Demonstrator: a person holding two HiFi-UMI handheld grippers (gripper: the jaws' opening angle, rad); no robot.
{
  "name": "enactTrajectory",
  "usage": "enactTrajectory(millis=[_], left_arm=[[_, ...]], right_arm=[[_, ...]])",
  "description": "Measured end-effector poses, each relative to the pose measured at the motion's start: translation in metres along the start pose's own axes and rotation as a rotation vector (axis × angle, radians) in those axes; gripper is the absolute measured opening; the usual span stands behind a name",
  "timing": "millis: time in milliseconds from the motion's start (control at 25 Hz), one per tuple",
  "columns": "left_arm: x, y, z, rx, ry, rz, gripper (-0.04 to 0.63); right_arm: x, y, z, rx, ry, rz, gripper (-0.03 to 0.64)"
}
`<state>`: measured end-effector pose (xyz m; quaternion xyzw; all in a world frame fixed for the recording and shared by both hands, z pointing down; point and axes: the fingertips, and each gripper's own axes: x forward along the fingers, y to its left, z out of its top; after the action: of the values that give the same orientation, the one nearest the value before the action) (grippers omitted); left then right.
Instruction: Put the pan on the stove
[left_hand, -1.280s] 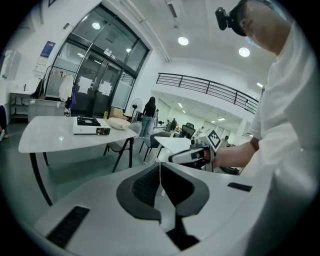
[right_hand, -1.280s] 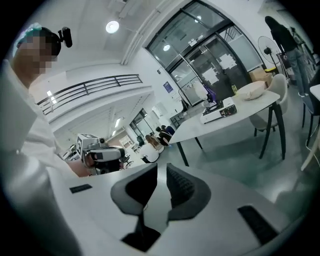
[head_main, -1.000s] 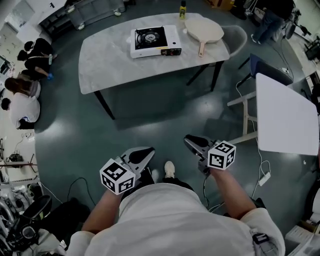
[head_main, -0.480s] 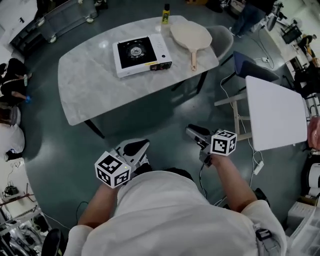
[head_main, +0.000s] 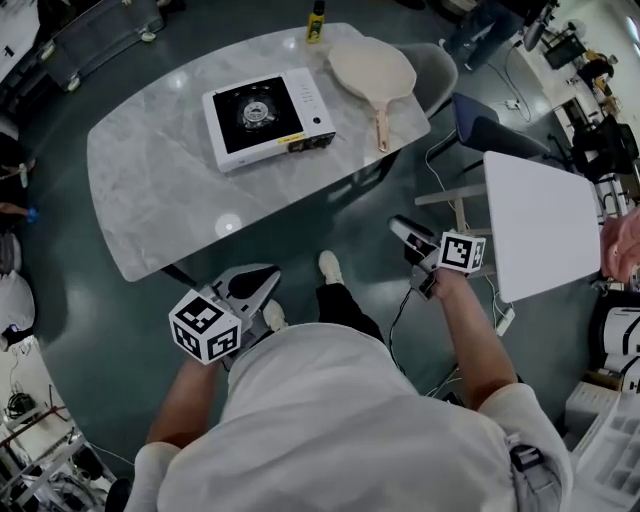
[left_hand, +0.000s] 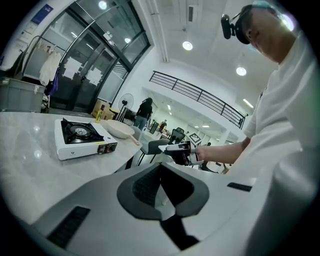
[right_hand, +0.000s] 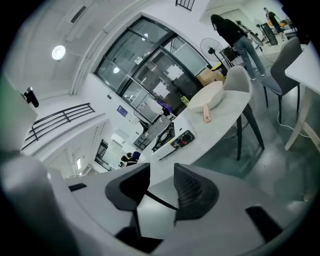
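The cream pan with a wooden handle lies on the marble table, right of the white portable stove. Both grippers are held low over the floor, short of the table's near edge. My left gripper is shut and holds nothing; in its own view the stove and pan lie ahead to the left. My right gripper is open and its jaws have just been opening, with nothing between them. In the right gripper view the pan and stove are ahead.
A yellow-capped bottle stands at the table's far edge. A grey chair and a blue chair are beyond the table's right end. A white table is at the right, with a cable on the floor.
The person has walked toward the marble table, which now lies closer. Both grippers moved forward with the person. The right gripper's jaws have spread apart.
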<state>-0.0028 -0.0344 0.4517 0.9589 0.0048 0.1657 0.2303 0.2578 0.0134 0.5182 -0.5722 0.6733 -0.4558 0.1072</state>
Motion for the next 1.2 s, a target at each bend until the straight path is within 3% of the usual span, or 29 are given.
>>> enactTrajectory(millis=[280, 520, 760, 960, 1200], left_arm=[[0.048, 0.044, 0.054, -0.016, -0.038, 0.101, 0.018], [0.096, 0.072, 0.107, -0.014, -0.067, 0.185, 0.018], [0.126, 0.092, 0.129, -0.034, -0.069, 0.281, 0.018], [0.125, 0.100, 0.138, -0.080, -0.086, 0.389, 0.018], [0.115, 0.116, 0.136, -0.116, -0.088, 0.484, 0.018]], right_arm=[[0.042, -0.097, 0.091, 0.101, 0.024, -0.022, 0.216], [0.096, -0.154, 0.158, 0.157, 0.077, 0.060, 0.282], [0.163, -0.191, 0.180, 0.237, 0.169, 0.160, 0.335], [0.209, -0.190, 0.186, 0.278, 0.239, 0.280, 0.355], [0.241, -0.187, 0.198, 0.352, 0.242, 0.407, 0.289]])
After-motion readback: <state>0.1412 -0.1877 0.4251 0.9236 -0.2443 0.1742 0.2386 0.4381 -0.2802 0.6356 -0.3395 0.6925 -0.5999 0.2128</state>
